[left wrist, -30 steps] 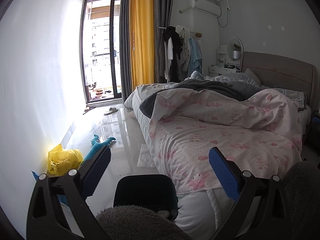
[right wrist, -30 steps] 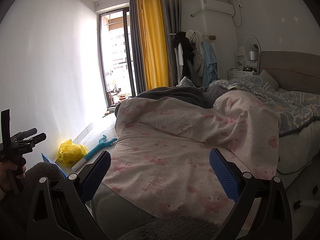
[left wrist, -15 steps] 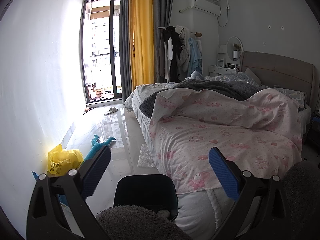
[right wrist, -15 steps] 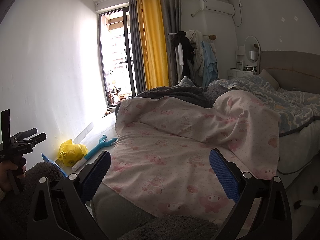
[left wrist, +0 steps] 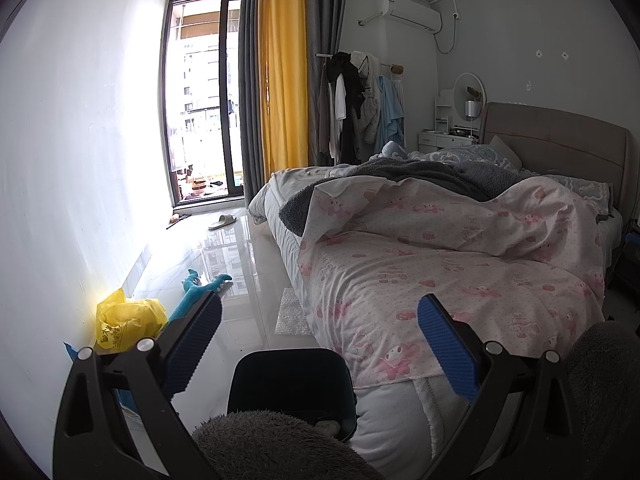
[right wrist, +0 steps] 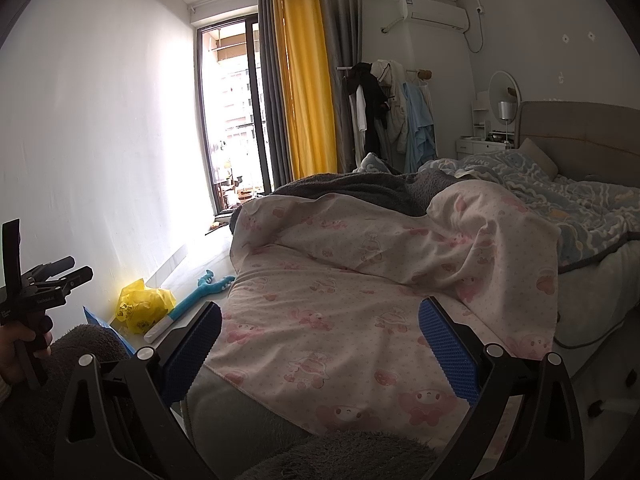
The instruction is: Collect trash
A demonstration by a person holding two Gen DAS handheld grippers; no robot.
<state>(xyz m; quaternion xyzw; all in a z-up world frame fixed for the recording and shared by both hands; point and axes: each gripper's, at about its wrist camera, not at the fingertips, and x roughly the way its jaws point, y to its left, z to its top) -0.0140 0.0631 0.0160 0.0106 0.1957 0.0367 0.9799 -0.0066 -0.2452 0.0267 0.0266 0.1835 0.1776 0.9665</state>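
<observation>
Tongs, your 2: left tongs (left wrist: 319, 332) spread, empty, over bin (left wrist: 291, 384); right tongs (right wrist: 320, 336) spread, empty, over bed (right wrist: 360, 300); yellow bag (left wrist: 126, 322) on floor.

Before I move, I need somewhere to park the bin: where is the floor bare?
Bare tile runs between the bed and the white wall, from the bubble wrap up to the slipper. By the wall it is crowded: yellow bag, teal toy.

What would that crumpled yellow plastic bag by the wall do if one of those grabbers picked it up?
The yellow bag is thin, crinkled film, so it would probably collapse and hang limp. It looks light for its bulk. Its glossy surface might slip, so pinching a bunched fold seems safer.
</observation>
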